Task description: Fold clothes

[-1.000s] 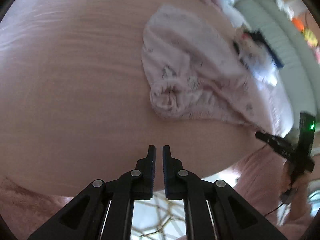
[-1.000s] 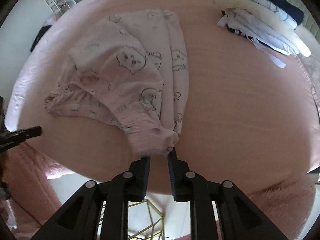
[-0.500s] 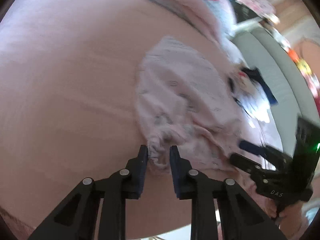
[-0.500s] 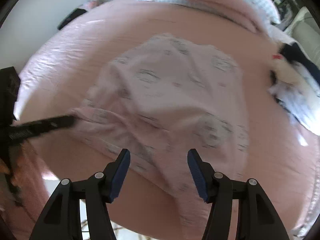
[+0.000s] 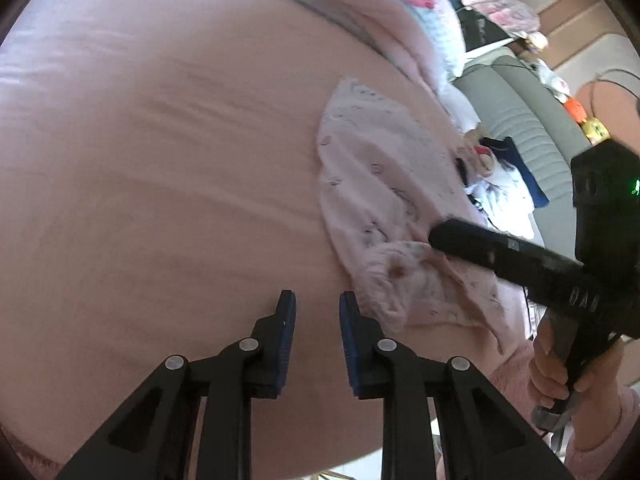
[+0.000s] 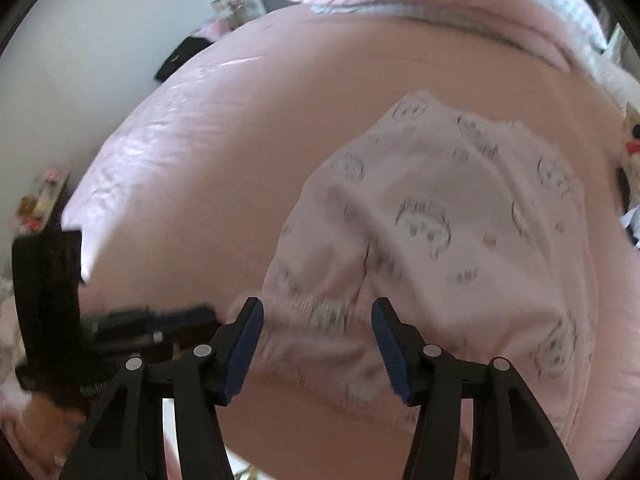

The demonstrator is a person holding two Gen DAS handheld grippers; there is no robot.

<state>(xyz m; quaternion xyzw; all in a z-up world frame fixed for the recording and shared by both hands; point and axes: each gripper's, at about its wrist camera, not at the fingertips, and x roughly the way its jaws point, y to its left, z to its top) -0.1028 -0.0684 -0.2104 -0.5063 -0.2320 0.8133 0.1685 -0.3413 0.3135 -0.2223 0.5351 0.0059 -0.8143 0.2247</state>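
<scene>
Left hand-held gripper point(image 5: 317, 309): jaws slightly parted, nothing between them; half second ago bunched edge of pink garment point(image 5: 384, 216) sat in gap, now lies just right of right finger. Right hand-held gripper point(image 6: 317, 322): jaws spread wide as before, empty, shifted in over garment's gathered near edge; its finger touches cloth in left view. Garment on pink bed point(image 5: 160, 160), ahead of right hand-held gripper. Clothes pile point(image 5: 504, 184) beyond, far right.
</scene>
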